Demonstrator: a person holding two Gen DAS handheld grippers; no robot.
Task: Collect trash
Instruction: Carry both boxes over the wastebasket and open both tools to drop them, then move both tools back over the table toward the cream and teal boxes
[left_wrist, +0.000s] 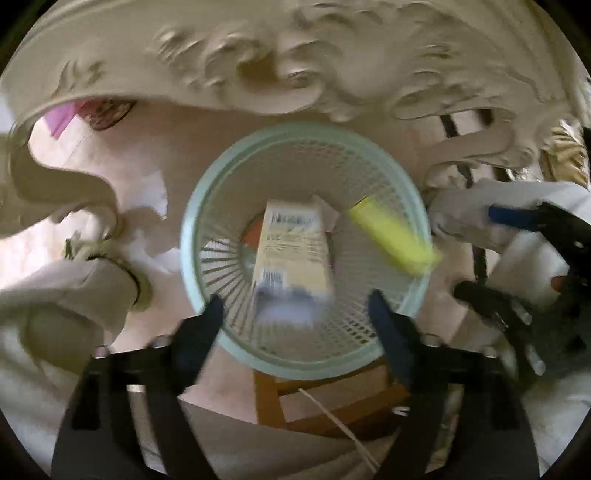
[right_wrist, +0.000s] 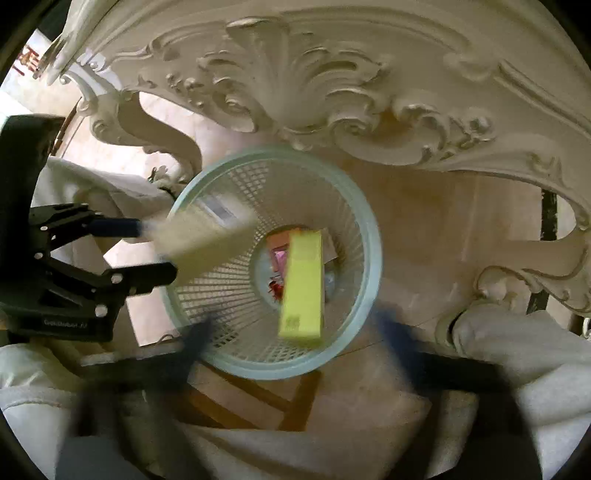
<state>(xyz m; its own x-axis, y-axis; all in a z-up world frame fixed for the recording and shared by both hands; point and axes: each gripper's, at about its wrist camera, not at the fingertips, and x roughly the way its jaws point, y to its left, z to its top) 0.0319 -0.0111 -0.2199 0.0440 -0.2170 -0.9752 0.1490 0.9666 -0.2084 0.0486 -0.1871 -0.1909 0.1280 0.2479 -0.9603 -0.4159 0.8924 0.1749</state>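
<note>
While both our tongs hang spread over the pale green mesh wastebasket (left_wrist: 406, 177), nothing sits between the left gripper (left_wrist: 295, 306) or the right gripper (right_wrist: 291, 328) fingers. Beyond the left tips, a beige carton (left_wrist: 291, 247) is blurred inside the basket mouth. Beyond the right tips, a yellow box (right_wrist: 303, 284) is likewise over the opening, and we cannot tell whether either has landed.

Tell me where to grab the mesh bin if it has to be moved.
Grip the bin's solid top rim from straight above, one finger inside and one outside. The rim is the only smooth, thick band; the mesh walls taper down, and its far side sits close under the carved furniture.
</note>
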